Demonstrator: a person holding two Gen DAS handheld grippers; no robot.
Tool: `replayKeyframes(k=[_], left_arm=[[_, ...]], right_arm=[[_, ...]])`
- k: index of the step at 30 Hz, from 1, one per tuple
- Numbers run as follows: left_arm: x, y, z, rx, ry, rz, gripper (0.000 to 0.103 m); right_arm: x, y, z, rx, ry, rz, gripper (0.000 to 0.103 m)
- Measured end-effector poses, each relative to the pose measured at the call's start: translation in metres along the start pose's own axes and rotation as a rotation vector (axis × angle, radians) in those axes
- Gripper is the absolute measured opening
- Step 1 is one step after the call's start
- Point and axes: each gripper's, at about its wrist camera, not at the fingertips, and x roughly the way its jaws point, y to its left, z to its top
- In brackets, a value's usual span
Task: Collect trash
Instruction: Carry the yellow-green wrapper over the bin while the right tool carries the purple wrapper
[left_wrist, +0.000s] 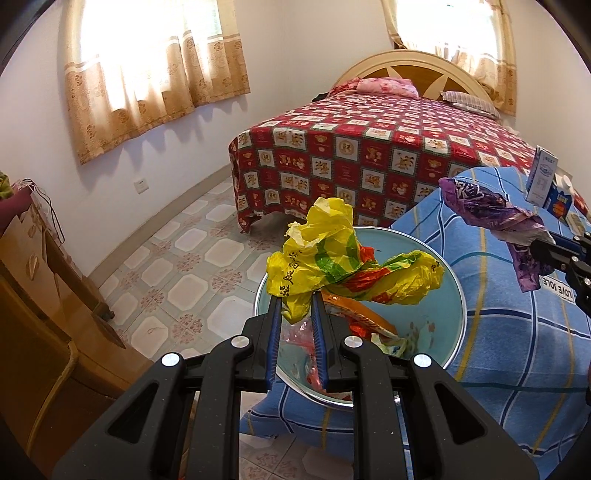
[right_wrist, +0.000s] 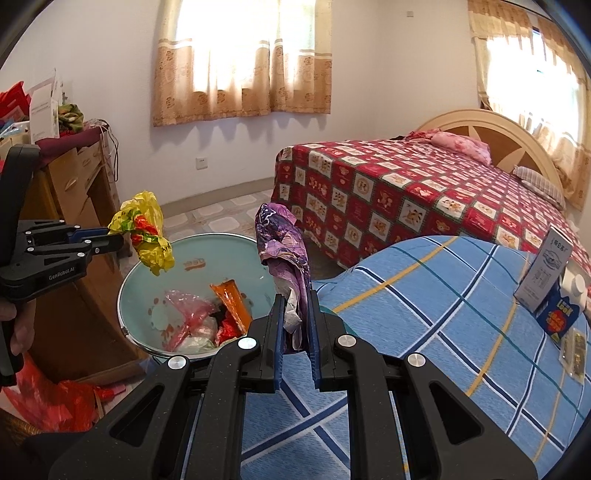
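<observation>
Carrying two wrappers over the basin (left_wrist: 452, 280), frame centre.
My left gripper (left_wrist: 295, 299) pinched the yellow bag (left_wrist: 332, 254); my right gripper (right_wrist: 295, 306) clamped the purple wrapper (right_wrist: 284, 243). Both looked light, crinkly, slippery, best gripped by bunched folds.

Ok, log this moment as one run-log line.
left gripper: shut on yellow wrapper | right gripper: shut on purple wrapper | both above basin
</observation>
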Motion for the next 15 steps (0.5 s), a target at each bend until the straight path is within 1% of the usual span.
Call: replayKeyframes(k=[15], left_arm=[[0.0006,0.0094,-0.0022,-0.018,-0.001,0.014,0.016]], right_arm=[[0.0034,0.0085,0.0061,-0.024,-0.01,0.011,0.012]])
